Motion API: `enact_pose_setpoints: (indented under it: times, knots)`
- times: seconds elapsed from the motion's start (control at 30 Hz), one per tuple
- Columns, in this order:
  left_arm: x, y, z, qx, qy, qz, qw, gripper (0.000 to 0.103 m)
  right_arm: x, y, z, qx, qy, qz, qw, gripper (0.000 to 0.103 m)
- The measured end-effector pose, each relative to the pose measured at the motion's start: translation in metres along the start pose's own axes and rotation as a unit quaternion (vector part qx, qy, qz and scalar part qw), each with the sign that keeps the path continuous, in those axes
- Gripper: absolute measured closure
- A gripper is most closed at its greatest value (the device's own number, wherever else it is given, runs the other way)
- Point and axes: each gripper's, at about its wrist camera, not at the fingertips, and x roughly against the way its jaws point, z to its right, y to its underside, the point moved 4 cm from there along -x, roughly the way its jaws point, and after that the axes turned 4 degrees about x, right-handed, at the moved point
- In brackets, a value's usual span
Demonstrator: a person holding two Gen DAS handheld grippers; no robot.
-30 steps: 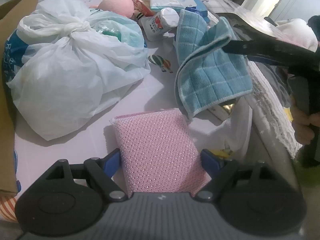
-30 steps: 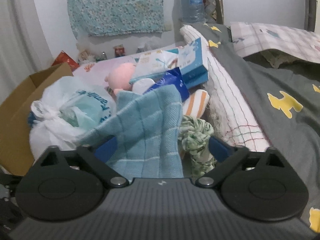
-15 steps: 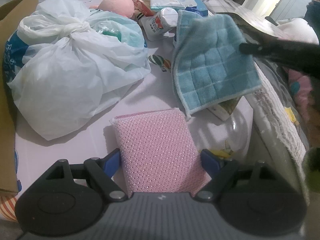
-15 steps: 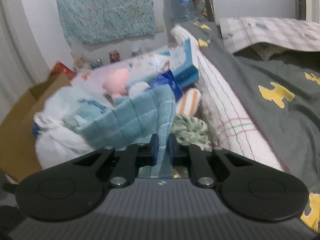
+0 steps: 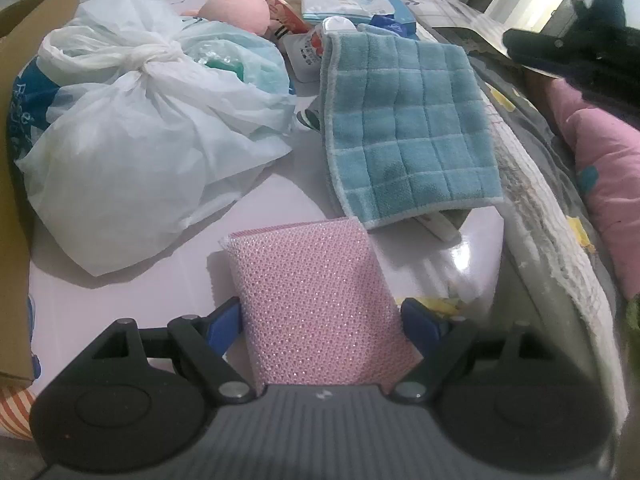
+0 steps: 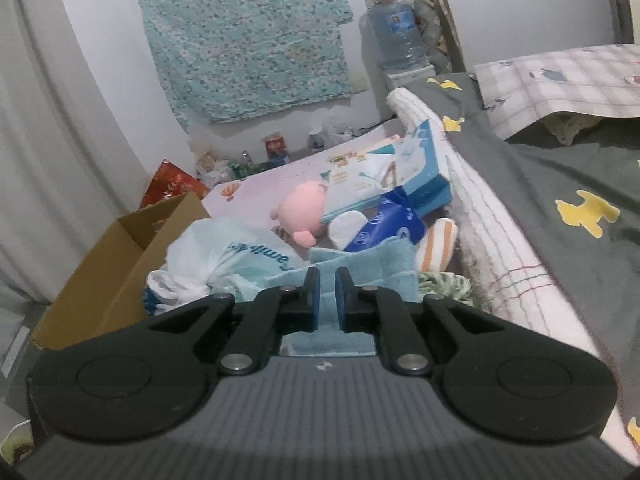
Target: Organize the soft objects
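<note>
A pink mesh sponge (image 5: pixel 316 300) lies on the pale table between the jaws of my left gripper (image 5: pixel 322 320); the jaws stand wide, just outside its two sides, so the gripper is open. A blue checked cloth (image 5: pixel 408 124) lies spread flat beyond the sponge, its far edge resting on other items. In the right wrist view the cloth (image 6: pixel 360 272) lies just below and ahead of my right gripper (image 6: pixel 327 296), whose jaws are nearly together with nothing clearly pinched. The right gripper also shows as a dark shape in the left wrist view (image 5: pixel 560 48), pulled back from the cloth.
A knotted white plastic bag (image 5: pixel 132 128) fills the left. A cardboard box (image 6: pixel 120 264) stands at the left edge. A pink plush (image 6: pixel 302 212), blue packets (image 6: pixel 384 224), a striped soft item (image 6: pixel 436 248), a green knitted item (image 6: pixel 444 284) and folded bedding (image 5: pixel 560 240) crowd the far side and right.
The right gripper shut on the blue cloth, lifted it, laid it out flat and then drew back away from it. The left gripper and pink sponge have not moved.
</note>
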Motion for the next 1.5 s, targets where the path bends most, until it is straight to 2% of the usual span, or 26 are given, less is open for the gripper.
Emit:
enact_pose_setpoints:
  times: [0.03,0.1,0.17,0.33,0.43,0.47,0.5,0.6,0.7,0.83,0.93,1.0,1.1,1.23,1.37,1.5]
  knots:
    - [0.0,0.0,0.0,0.0,0.0,0.0,1.0,0.017,-0.004,0.003,0.005,-0.004,0.008,-0.006,1.0,0.078]
    - [0.0,0.0,0.0,0.0,0.001,-0.001,1.0,0.017,-0.011,0.011,0.013,-0.007,0.02,-0.018,1.0,0.054]
    - [0.0,0.0,0.0,0.0,0.0,-0.001,1.0,0.017,-0.022,0.022,0.023,-0.01,0.03,-0.04,0.999,0.049]
    - [-0.001,-0.001,0.001,-0.002,-0.001,-0.002,1.0,0.017,-0.051,0.046,0.04,-0.037,0.028,-0.089,0.995,0.049]
    - [-0.001,-0.002,0.001,-0.003,-0.002,-0.003,1.0,0.017,-0.06,0.053,0.041,-0.05,0.007,-0.094,0.994,0.055]
    - [-0.001,-0.002,0.001,-0.003,-0.002,-0.003,1.0,0.017,-0.062,0.053,0.04,-0.051,0.004,-0.095,0.994,0.067]
    - [-0.001,-0.002,0.001,-0.003,-0.002,-0.003,1.0,0.017,-0.063,0.054,0.039,-0.05,0.002,-0.097,0.994,0.085]
    - [0.0,-0.002,0.001,-0.003,-0.002,-0.003,1.0,0.017,-0.058,0.051,0.033,-0.054,-0.011,-0.086,0.995,0.095]
    - [0.0,-0.002,0.0,-0.003,-0.003,-0.003,1.0,0.017,-0.04,0.041,0.027,-0.082,-0.053,-0.066,0.993,0.096]
    - [0.0,-0.002,0.0,-0.003,-0.003,-0.003,1.0,0.017,-0.01,0.027,0.022,-0.141,-0.14,-0.048,0.979,0.096]
    - [0.0,-0.002,-0.001,-0.002,-0.002,-0.002,1.0,0.017,0.004,0.022,0.027,-0.163,-0.161,-0.054,0.972,0.096]
    - [0.0,-0.002,-0.001,-0.002,-0.001,-0.002,1.0,0.017,0.006,0.025,0.036,-0.157,-0.138,-0.065,0.976,0.096]
    - [0.0,-0.002,-0.002,-0.002,0.001,-0.002,1.0,0.017,0.001,0.034,0.056,-0.14,-0.063,-0.096,0.983,0.096]
    - [0.0,-0.002,-0.002,-0.003,0.001,-0.002,1.0,0.017,-0.005,0.038,0.054,-0.035,0.062,-0.11,0.991,0.096]
    - [-0.001,-0.003,-0.001,-0.004,-0.001,-0.003,1.0,0.017,-0.013,0.038,0.026,0.086,0.133,-0.105,0.982,0.096]
    - [-0.002,-0.003,0.0,-0.006,-0.002,-0.004,1.0,0.017,-0.026,0.048,-0.011,0.211,0.17,-0.104,0.957,0.095]
